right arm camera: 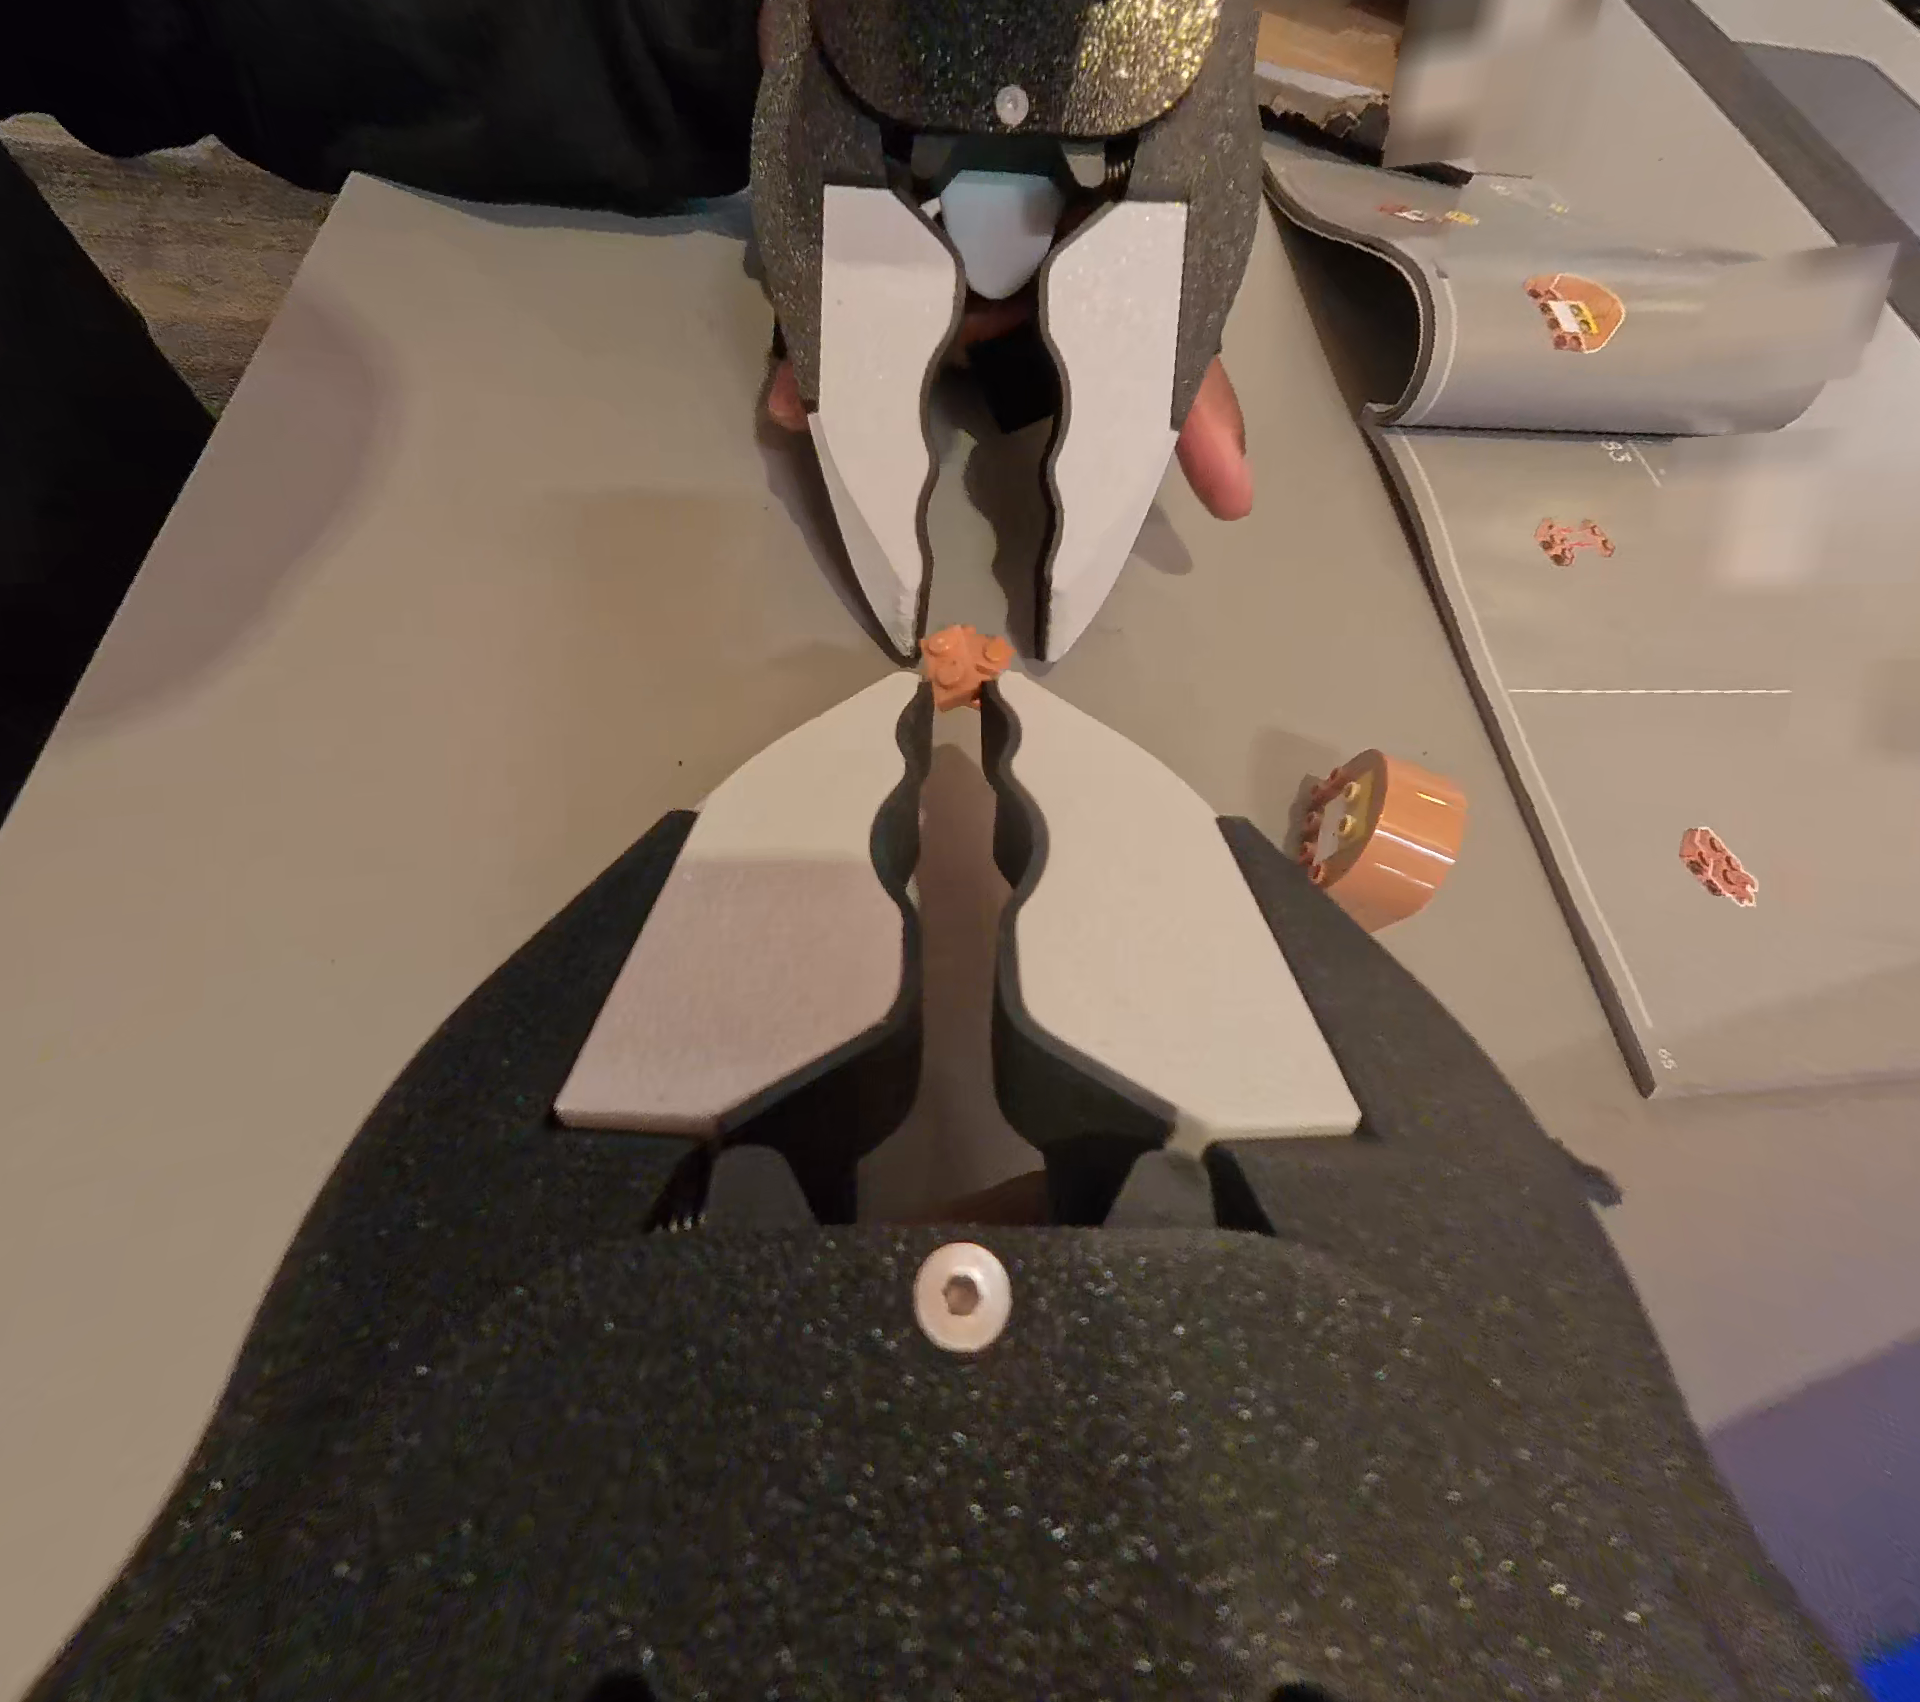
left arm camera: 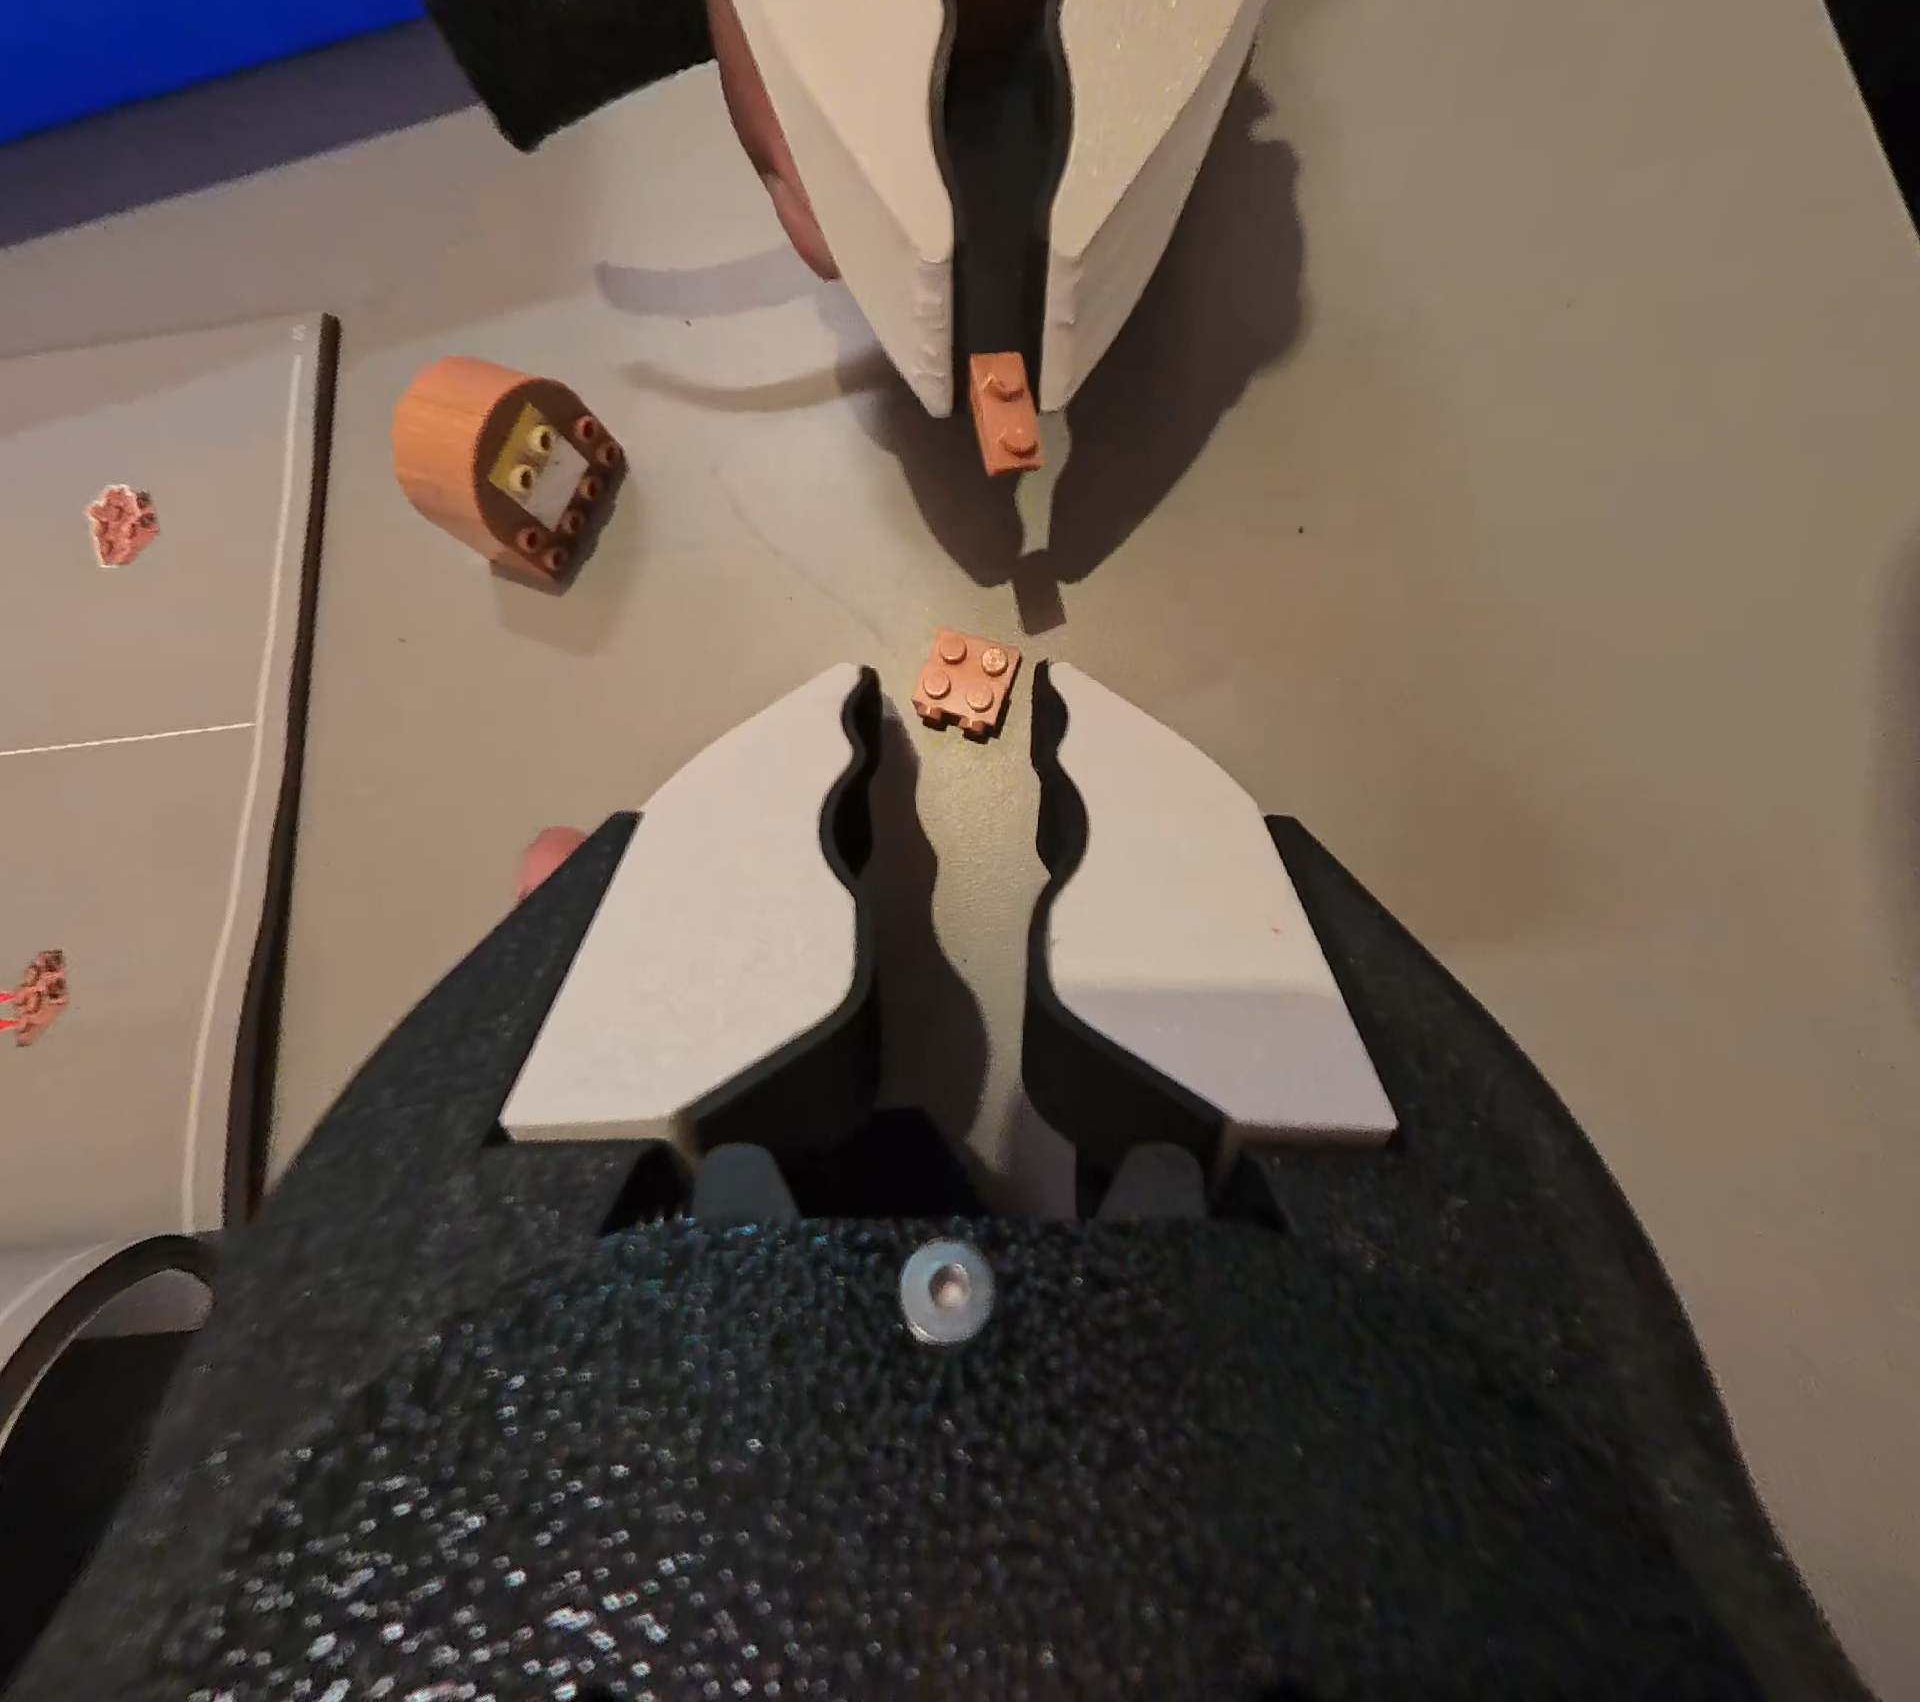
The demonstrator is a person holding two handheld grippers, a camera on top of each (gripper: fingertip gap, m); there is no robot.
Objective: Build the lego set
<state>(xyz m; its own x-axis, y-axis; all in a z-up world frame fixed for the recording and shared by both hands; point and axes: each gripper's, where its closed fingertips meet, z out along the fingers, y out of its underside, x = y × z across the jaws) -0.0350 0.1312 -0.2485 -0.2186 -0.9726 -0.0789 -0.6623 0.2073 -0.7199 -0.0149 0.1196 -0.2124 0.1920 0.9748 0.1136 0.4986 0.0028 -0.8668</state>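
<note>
Between open left tongs (left arm camera: pixel 951 681), square brick (left arm camera: pixel 967 682) on table (left arm camera: pixel 1455 509), right tongs (right arm camera: pixel 951 696) gripping narrow brick (right arm camera: pixel 958 684).

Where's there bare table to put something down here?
Free: the grey table to the right of both grippers, and the strip between the round brick assembly and the left gripper. Crowded: the centre, where the fingertips meet around the small bricks.

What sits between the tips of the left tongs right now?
A small orange-brown four-stud square brick rests on the grey table between the open left tongs, pads not pressing it, as the left wrist view shows.
</note>
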